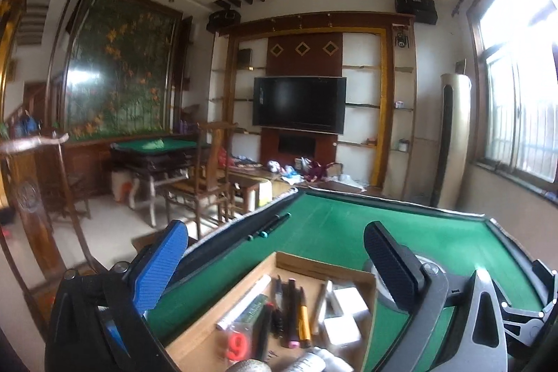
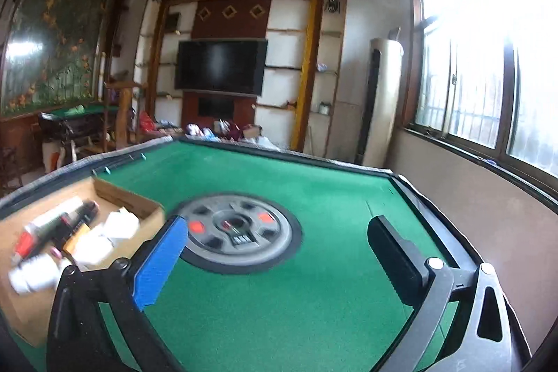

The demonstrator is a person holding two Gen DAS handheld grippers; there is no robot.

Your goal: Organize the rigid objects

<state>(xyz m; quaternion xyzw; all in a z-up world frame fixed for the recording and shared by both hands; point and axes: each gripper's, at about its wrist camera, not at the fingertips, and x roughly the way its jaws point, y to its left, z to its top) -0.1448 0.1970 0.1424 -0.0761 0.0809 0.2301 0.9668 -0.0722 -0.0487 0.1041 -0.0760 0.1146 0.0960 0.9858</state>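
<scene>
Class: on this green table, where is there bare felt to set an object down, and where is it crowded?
Free: the felt between the round centre panel and the far and window-side rims. Crowded: the cardboard box, packed with pens and white blocks; two pens lie along the rim beyond the box.

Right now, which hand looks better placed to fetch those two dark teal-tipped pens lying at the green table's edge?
Probably the left. The left gripper stands open with the dark teal-tipped pens just ahead, beyond the shallow cardboard tray. From the right gripper, also open, the pens lie far off to the left.
</scene>
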